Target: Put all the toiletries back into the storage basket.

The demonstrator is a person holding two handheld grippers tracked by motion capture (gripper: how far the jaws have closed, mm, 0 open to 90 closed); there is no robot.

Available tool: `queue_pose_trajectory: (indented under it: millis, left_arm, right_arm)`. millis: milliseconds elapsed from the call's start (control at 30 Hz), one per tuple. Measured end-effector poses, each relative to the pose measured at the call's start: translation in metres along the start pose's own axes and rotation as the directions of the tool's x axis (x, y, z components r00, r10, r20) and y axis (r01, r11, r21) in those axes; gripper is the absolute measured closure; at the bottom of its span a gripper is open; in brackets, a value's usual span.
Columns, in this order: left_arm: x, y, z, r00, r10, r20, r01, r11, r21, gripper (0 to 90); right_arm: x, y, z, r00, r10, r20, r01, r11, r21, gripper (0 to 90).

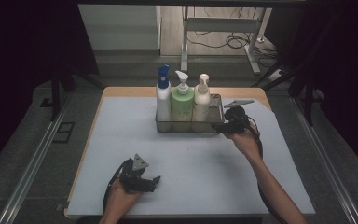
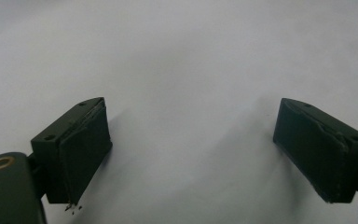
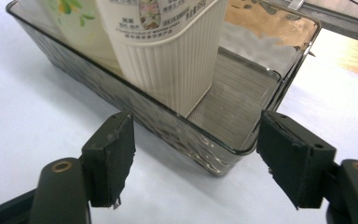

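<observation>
A clear plastic tray (image 3: 200,140) holding three bottles sits mid-table; rigid, slick, probably heavy (grip the corner rim). The right gripper (image 3: 193,154) spreads wide around that corner, untouching; the left gripper (image 2: 191,149) rests wide, empty.

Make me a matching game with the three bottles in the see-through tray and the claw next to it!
Things:
1. blue-capped bottle
2. green bottle
3. cream bottle
4. right claw

Places or states:
A. middle of the tray
B. open, with nothing between its jaws, by the tray's right end
C. left end of the tray
D. right end of the bottle row, nearest the claw

Pairs: 1-C, 2-A, 3-D, 4-B
</observation>
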State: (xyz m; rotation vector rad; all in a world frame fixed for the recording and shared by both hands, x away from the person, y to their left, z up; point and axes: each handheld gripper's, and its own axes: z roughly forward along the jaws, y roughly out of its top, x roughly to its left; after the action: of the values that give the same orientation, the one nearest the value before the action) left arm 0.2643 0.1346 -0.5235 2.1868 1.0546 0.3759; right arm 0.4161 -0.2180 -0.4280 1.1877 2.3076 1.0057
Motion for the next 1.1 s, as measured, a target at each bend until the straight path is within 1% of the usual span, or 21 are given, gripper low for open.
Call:
queue_pose_trajectory:
  millis: [367,600,700,867,967,1100]
  left_arm:
    - [0.000,0.000,0.000,1.0000,0.001,0.000,-0.001,1.0000,0.000,10.6]
    - [0.000,0.000,0.000,1.0000,0.001,0.000,-0.001,1.0000,0.000,10.6]
    - [0.000,0.000,0.000,1.0000,0.000,0.000,0.000,1.0000,0.000,10.5]
    - [0.000,0.000,0.000,1.0000,0.000,0.000,0.000,1.0000,0.000,10.6]
    - [0.000,0.000,0.000,1.0000,0.001,0.000,-0.001,1.0000,0.000,10.6]
    - [0.000,0.000,0.000,1.0000,0.001,-0.001,-0.001,1.0000,0.000,10.6]
  right_arm:
    - [0.006,-0.011,-0.015,0.9990,-0.033,-0.030,0.033,0.999,-0.009,22.0]
    - [0.009,-0.020,-0.025,0.9974,-0.052,-0.051,0.052,0.999,-0.001,17.7]
    - [0.010,-0.025,-0.030,0.9965,-0.067,-0.050,0.067,0.998,0.012,15.3]
    - [0.012,-0.031,-0.037,0.9948,-0.086,-0.054,0.087,0.996,0.014,12.7]
    - [0.013,-0.035,-0.042,0.9928,-0.107,-0.054,0.108,0.994,0.017,10.0]
    - [0.014,-0.040,-0.048,0.9925,-0.112,-0.050,0.112,0.994,0.011,6.4]
